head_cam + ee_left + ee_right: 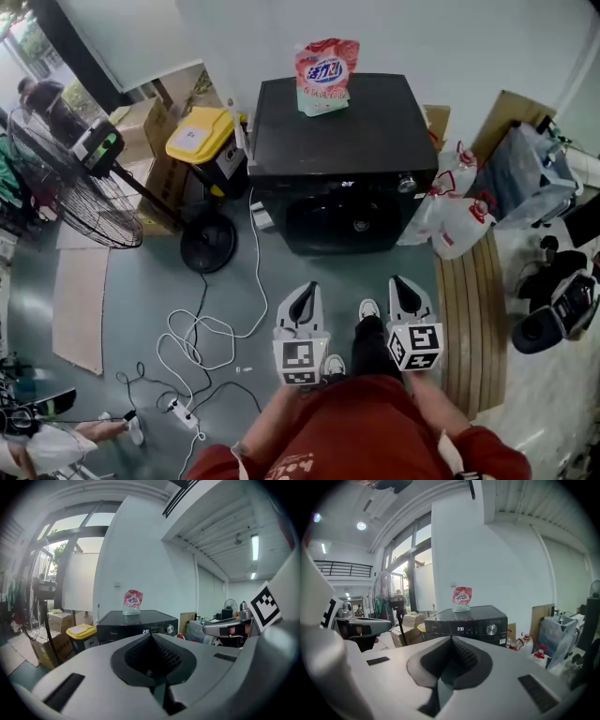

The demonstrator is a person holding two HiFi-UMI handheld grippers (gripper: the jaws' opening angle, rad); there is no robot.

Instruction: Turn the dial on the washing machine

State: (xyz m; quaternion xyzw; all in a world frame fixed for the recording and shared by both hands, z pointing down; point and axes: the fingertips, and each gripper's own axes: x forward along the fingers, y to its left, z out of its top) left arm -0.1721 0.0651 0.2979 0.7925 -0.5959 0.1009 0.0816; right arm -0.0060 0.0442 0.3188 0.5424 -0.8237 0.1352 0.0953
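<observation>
The black washing machine (342,178) stands on the floor ahead of me, with its silver dial (406,184) at the right end of the front panel. A red and white detergent pouch (326,75) stands on its lid. My left gripper (305,291) and right gripper (401,283) are held side by side, well short of the machine, and both point at it. In the left gripper view the jaws meet at the tip (151,635), with nothing between them. The dial (169,629) lies beyond. The right gripper (452,639) is likewise shut and empty, far from the dial (491,629).
A standing fan (70,187) and a yellow-lidded bin (202,136) are left of the machine. White cables and a power strip (183,412) lie on the floor at left. White jugs with red caps (459,220) and a slatted wooden board (469,319) are on the right.
</observation>
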